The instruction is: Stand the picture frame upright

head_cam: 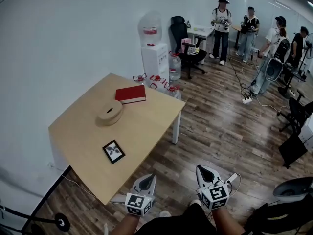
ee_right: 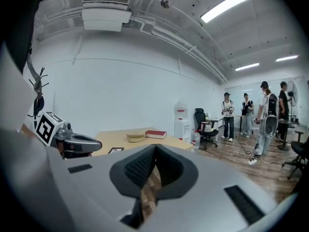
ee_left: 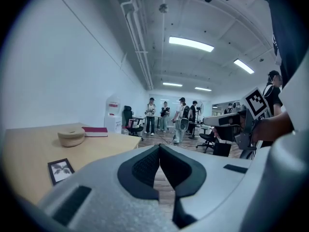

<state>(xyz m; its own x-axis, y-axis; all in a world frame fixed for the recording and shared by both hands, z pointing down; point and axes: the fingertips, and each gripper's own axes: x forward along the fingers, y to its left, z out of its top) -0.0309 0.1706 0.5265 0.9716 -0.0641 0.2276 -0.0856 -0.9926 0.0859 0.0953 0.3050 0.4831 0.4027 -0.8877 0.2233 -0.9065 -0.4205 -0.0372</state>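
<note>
A small black picture frame (head_cam: 113, 151) lies flat on the wooden table (head_cam: 78, 136), near its front corner; it also shows in the left gripper view as the picture frame (ee_left: 60, 170) and faintly in the right gripper view as the picture frame (ee_right: 116, 150). My left gripper (head_cam: 149, 177) is shut and empty, held off the table's front edge over the floor. My right gripper (head_cam: 204, 169) is shut too, to the right of the left one, with nothing in it. Both are well short of the frame.
On the table also lie a red book (head_cam: 130, 94) and a round beige dish (head_cam: 109, 112). A water dispenser (head_cam: 154, 53), water bottles, an office chair (head_cam: 186, 45) and several people (head_cam: 221, 23) stand beyond. Cables (head_cam: 247, 99) run across the wooden floor.
</note>
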